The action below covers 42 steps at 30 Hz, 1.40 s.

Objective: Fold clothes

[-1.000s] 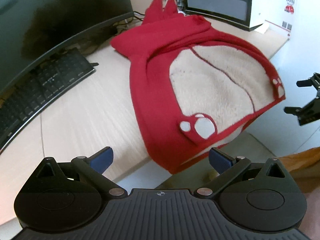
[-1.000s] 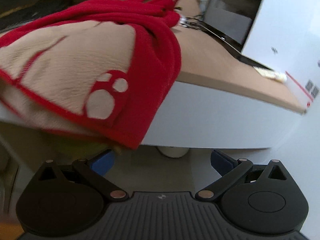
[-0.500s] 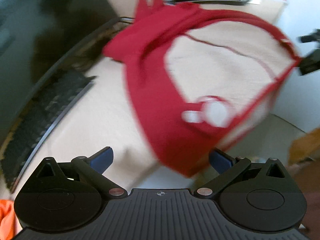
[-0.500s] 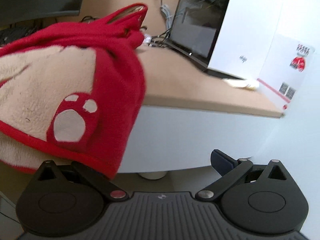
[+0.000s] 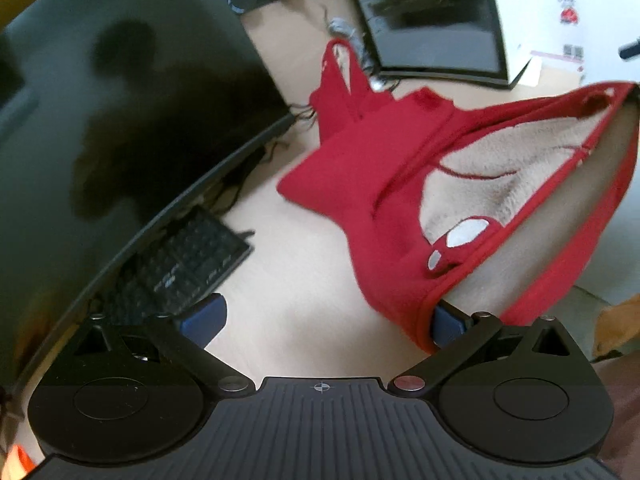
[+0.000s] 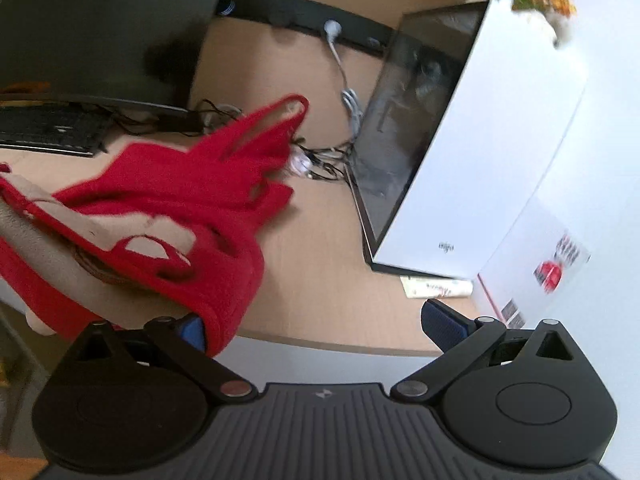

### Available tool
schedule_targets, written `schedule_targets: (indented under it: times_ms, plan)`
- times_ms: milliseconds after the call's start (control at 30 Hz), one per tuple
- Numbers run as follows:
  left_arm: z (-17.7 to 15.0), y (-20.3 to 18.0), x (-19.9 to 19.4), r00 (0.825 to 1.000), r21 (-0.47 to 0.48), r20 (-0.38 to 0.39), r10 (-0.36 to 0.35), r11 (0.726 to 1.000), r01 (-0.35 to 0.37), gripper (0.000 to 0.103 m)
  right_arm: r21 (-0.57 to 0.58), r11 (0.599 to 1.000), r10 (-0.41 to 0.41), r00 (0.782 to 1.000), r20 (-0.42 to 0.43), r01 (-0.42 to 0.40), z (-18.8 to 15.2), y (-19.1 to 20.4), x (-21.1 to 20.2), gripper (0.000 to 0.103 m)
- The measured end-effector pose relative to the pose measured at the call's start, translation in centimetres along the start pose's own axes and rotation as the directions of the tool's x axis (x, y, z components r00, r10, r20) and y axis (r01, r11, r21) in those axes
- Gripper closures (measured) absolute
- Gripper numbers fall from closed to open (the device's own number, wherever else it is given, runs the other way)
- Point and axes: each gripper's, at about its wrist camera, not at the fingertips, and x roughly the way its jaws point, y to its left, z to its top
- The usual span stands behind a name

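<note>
A red fleece garment point(image 5: 380, 160) with a beige pile panel and white paw patches lies partly on the wooden desk point(image 5: 300, 280). Its near hem is raised and stretched. My left gripper point(image 5: 324, 316) is open, and the hem drapes over its right finger point(image 5: 446, 320). In the right wrist view the same garment point(image 6: 180, 184) hangs over the left finger point(image 6: 192, 330) of my right gripper point(image 6: 316, 324), which is also open. Nothing sits between either pair of pads. The garment's far end with its loop rests on the desk point(image 6: 328, 272).
A large curved monitor point(image 5: 120, 100) and a black keyboard point(image 5: 188, 264) stand on the left. A second dark screen point(image 6: 400, 140) backed by a white box point(image 6: 500, 140) is on the right. Cables point(image 6: 348, 100) lie behind the garment.
Both grippers have risen and moved forward over the desk edge. The hem that hung over the edge is now lifted, hooked on one finger of each gripper.
</note>
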Motion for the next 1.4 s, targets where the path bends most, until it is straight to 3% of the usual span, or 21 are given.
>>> schedule_targets:
  times_ms: [167, 300, 367, 500, 567, 667, 767, 867, 933, 1033, 1100, 1200, 1267, 1333, 1400]
  plan:
    - [1.6, 2.2, -1.4, 0.994, -0.029, -0.009, -0.105, 0.994, 0.104, 0.000, 0.006, 0.995, 0.096, 0.994, -0.059, -0.096, 1.9, -1.3, -0.8, 0.001]
    - [2.9, 3.9, -2.4, 0.982, -0.053, -0.015, -0.188, 0.981, 0.187, 0.000, 0.001, 0.992, 0.126, 0.988, -0.085, -0.126, 3.3, -2.6, 3.3, 0.001]
    - [4.1, 4.8, -1.0, 0.980, -0.073, -0.027, -0.198, 0.978, 0.195, 0.000, -0.017, 0.991, 0.133, 0.988, -0.077, -0.134, 4.8, -3.1, 5.8, 0.001]
    - [7.8, 7.0, 3.3, 0.987, -0.095, -0.032, -0.156, 0.984, 0.152, 0.000, -0.048, 0.989, 0.140, 0.989, -0.037, -0.142, 8.7, -4.1, 12.0, 0.001]
    - [9.9, 7.9, 5.7, 0.995, -0.089, -0.031, -0.097, 0.992, 0.094, 0.000, -0.069, 0.989, 0.132, 0.991, -0.021, -0.133, 10.5, -4.2, 15.8, 0.001]
    - [12.0, 9.1, 10.0, 0.998, -0.132, -0.046, -0.041, 0.991, 0.034, 0.000, -0.117, 0.988, 0.091, 0.994, -0.052, -0.097, 11.6, -3.1, 22.0, 0.001]
    - [12.8, 10.7, 14.9, 0.996, -0.287, -0.075, -0.046, 0.958, 0.023, 0.000, -0.124, 0.988, 0.077, 0.988, -0.137, -0.094, 11.7, -1.8, 27.8, 0.001]
    - [13.5, 12.2, 19.0, 0.993, -0.429, -0.098, -0.062, 0.903, 0.014, 0.000, -0.073, 0.990, 0.110, 0.978, -0.177, -0.125, 11.6, -2.0, 30.4, 0.001]
    - [13.2, 12.5, 18.5, 0.994, -0.481, -0.066, -0.088, 0.876, 0.045, 0.000, 0.002, 0.986, 0.163, 0.973, -0.166, -0.165, 11.7, -3.3, 29.8, 0.000]
    - [12.6, 12.7, 15.5, 0.989, -0.482, 0.017, -0.144, 0.866, 0.134, 0.000, 0.138, 0.954, 0.283, 0.953, -0.107, -0.268, 12.1, -5.8, 27.9, 0.000]
    - [11.6, 12.1, 13.3, 0.968, -0.464, 0.073, -0.240, 0.851, 0.245, 0.000, 0.163, 0.935, 0.327, 0.944, -0.054, -0.315, 12.2, -6.6, 26.0, 0.000]
    - [9.1, 9.9, 10.9, 0.922, -0.427, 0.115, -0.371, 0.819, 0.383, 0.000, 0.158, 0.918, 0.365, 0.931, 0.026, -0.364, 12.3, -7.1, 23.0, 0.000]
    - [7.1, 7.7, 10.7, 0.913, -0.409, 0.086, -0.399, 0.822, 0.397, 0.000, 0.128, 0.925, 0.352, 0.934, 0.062, -0.357, 12.0, -6.6, 21.7, 0.000]
    - [5.4, 5.8, 11.4, 0.920, -0.417, 0.042, -0.389, 0.830, 0.370, 0.000, 0.124, 0.933, 0.329, 0.941, 0.082, -0.337, 11.6, -6.5, 20.8, 0.000]
    - [4.1, 4.8, 12.4, 0.925, -0.465, 0.029, -0.380, 0.813, 0.349, 0.000, 0.158, 0.937, 0.296, 0.948, 0.114, -0.312, 11.6, -7.0, 20.0, 0.000]
